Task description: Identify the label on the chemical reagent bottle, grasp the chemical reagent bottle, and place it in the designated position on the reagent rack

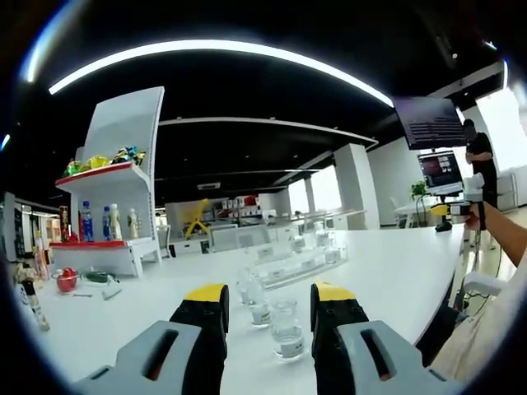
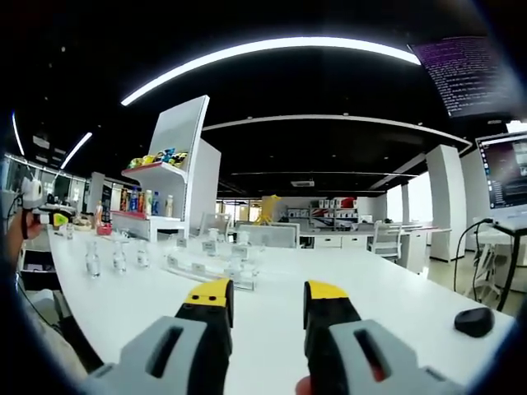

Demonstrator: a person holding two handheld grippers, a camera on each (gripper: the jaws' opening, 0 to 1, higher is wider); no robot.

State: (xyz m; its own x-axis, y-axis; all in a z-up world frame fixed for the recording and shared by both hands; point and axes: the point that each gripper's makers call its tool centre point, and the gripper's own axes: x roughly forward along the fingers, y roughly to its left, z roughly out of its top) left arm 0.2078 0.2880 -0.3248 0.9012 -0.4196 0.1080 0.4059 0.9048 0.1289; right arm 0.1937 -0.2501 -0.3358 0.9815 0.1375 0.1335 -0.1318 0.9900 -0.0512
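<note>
— Jaws status?
— Left gripper (image 1: 268, 298) wide open, empty; right gripper (image 2: 265, 296) likewise.
— Bottle?
— Upright on the surface (image 1: 395, 271), bottle (image 1: 286, 327) sits between the left jaws at twelve o'clock. Rack (image 1: 300, 262) beyond it. Left is nearer.

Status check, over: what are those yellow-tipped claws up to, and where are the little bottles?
Left gripper open, empty. Right gripper open, empty. Reagent bottles on table just ahead of left jaws; clear rack beyond. Nothing blocking.

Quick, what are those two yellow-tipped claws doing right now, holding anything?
Left gripper: open, holding nothing; small clear bottles stand on the table ahead.
Right gripper: open, holding nothing.
</note>
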